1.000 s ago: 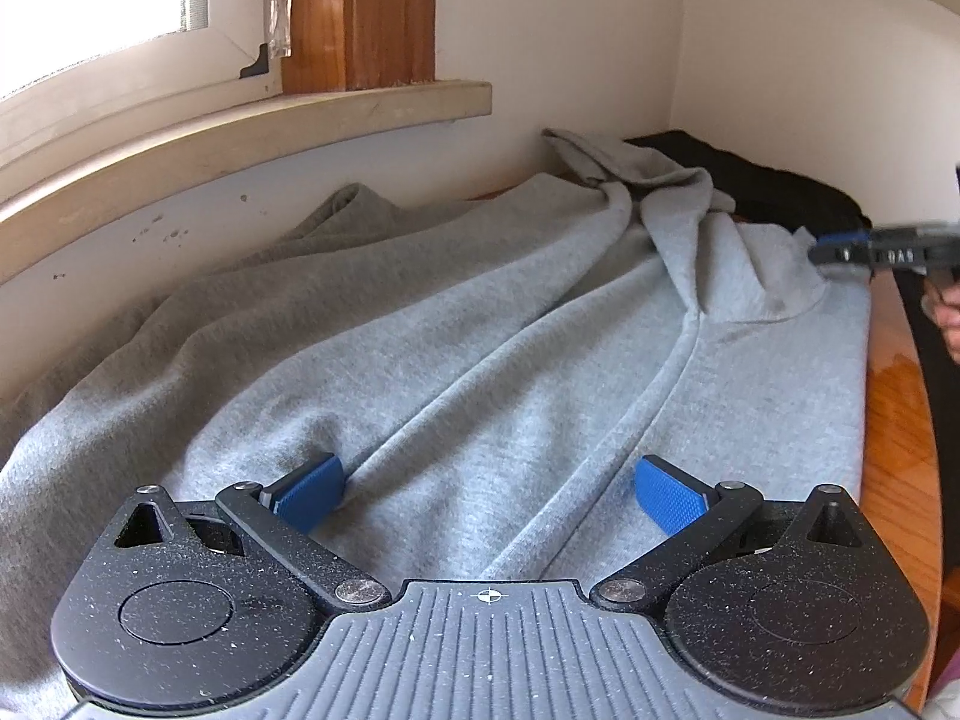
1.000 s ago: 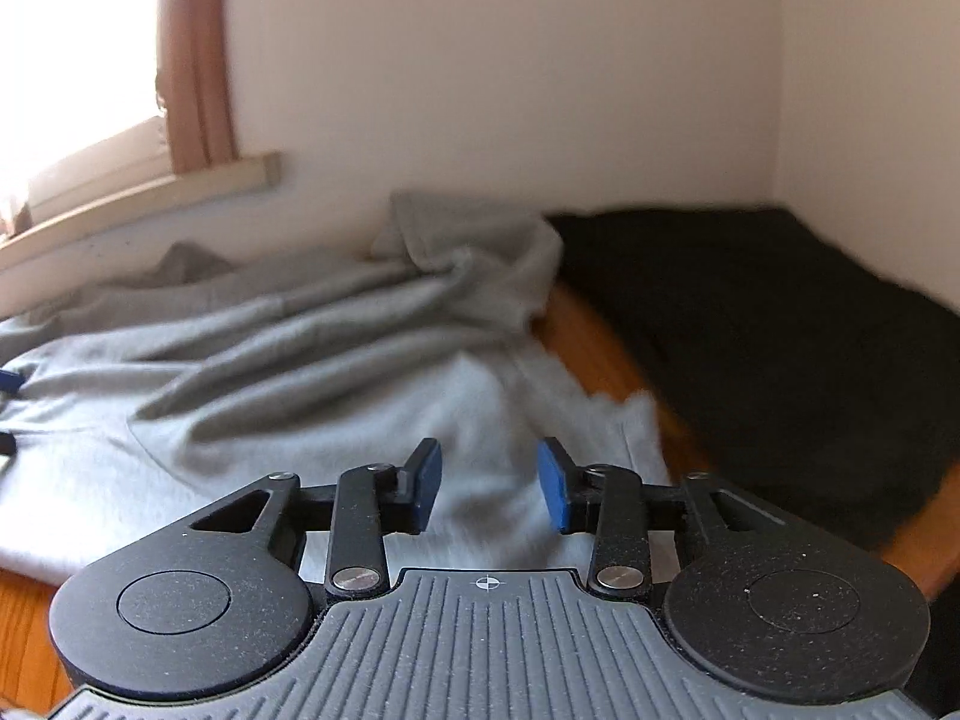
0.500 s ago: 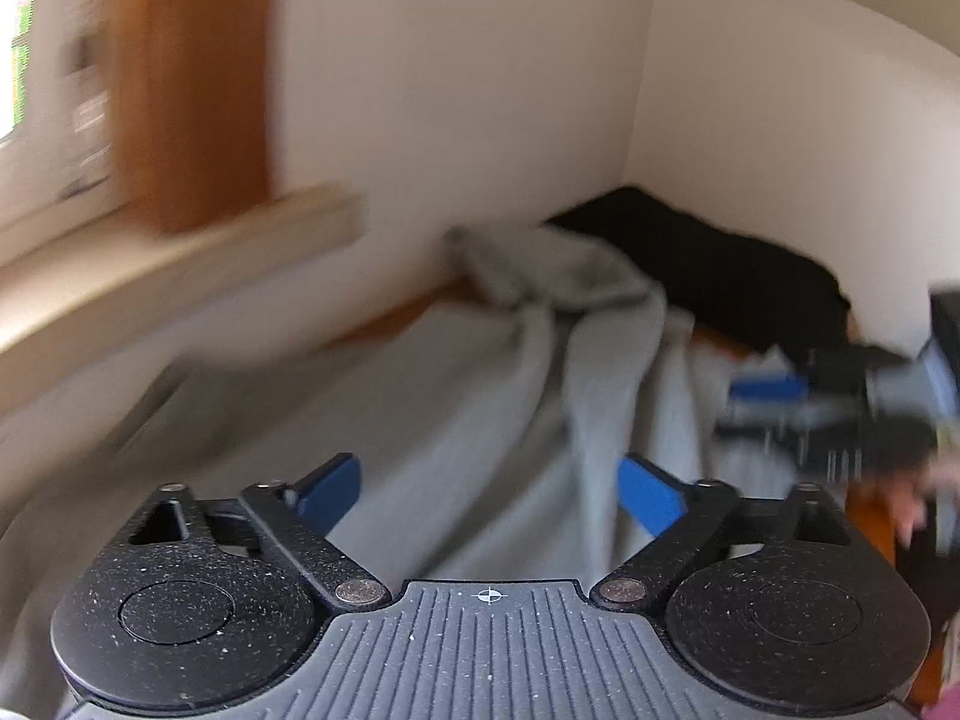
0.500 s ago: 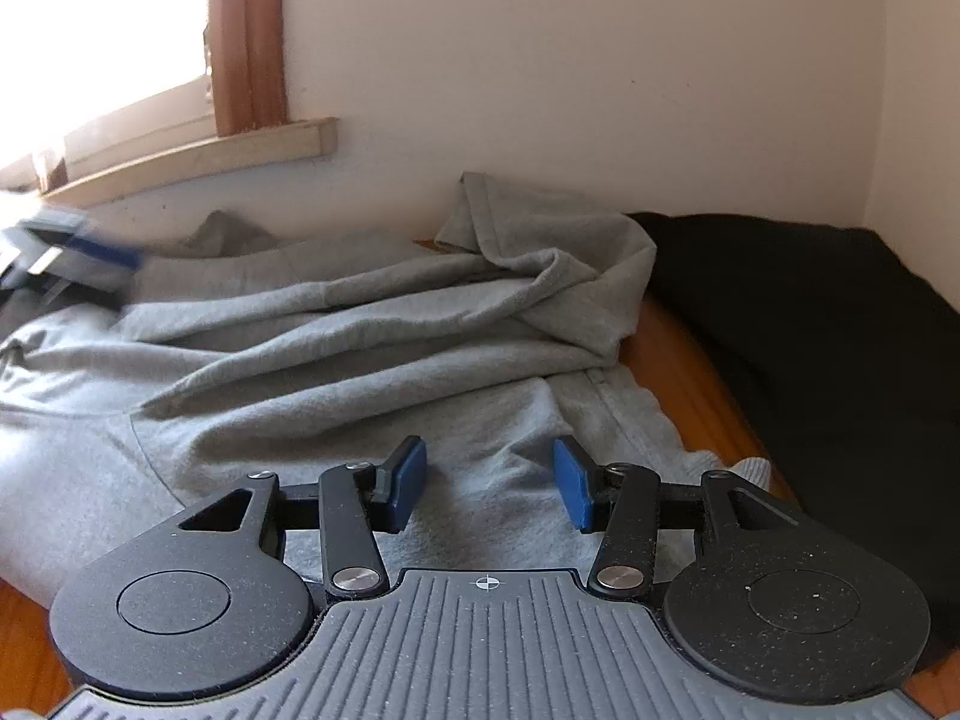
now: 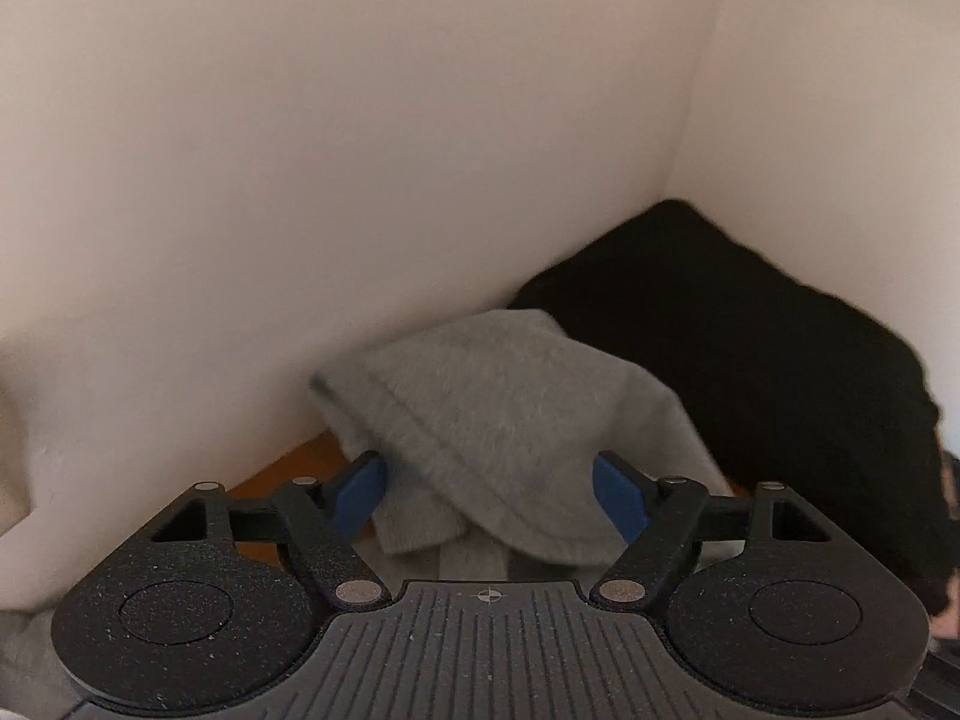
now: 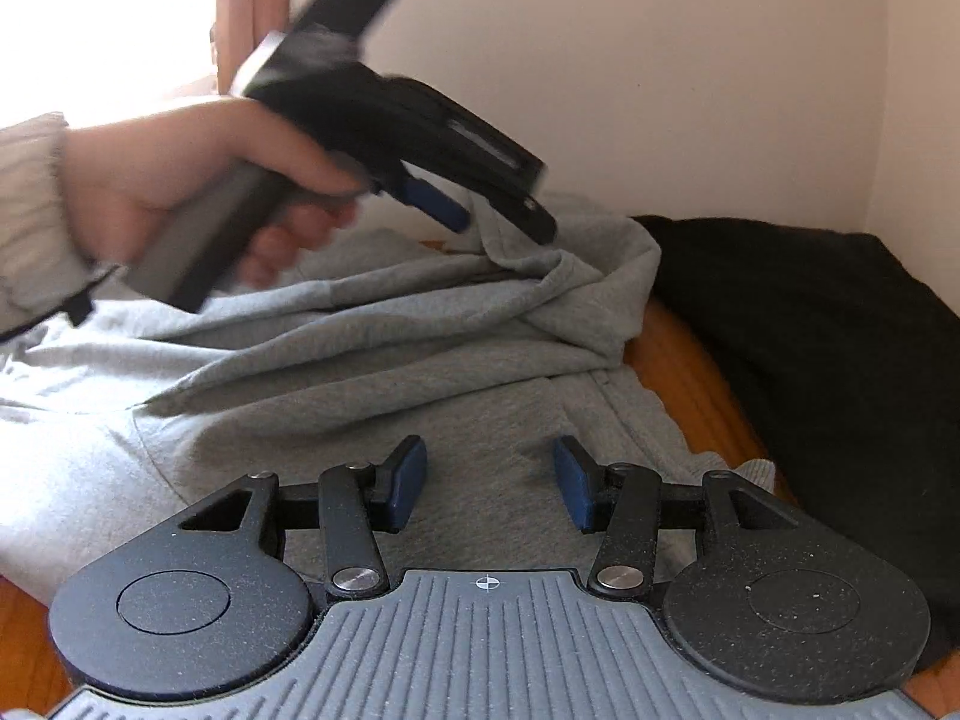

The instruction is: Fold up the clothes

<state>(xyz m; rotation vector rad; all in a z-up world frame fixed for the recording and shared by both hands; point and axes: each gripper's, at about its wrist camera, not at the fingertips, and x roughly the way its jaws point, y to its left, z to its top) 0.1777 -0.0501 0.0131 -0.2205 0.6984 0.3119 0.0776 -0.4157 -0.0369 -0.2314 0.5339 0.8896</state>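
A grey sweatshirt lies crumpled on a wooden table. Its bunched far end lies by the wall in the left wrist view. My left gripper is open, its blue pads either side of that bunched end. It also shows in the right wrist view, held by a hand above the sweatshirt's far end. My right gripper is open and empty, low over the sweatshirt's near flat part.
A black garment lies on the table at the right, against the corner walls; it also shows in the left wrist view. A window with a wooden frame is at the far left.
My left gripper has swung right along the sweatshirt, from its body to the bunched far end near the black garment. My right gripper has shifted slightly and opened a little wider.
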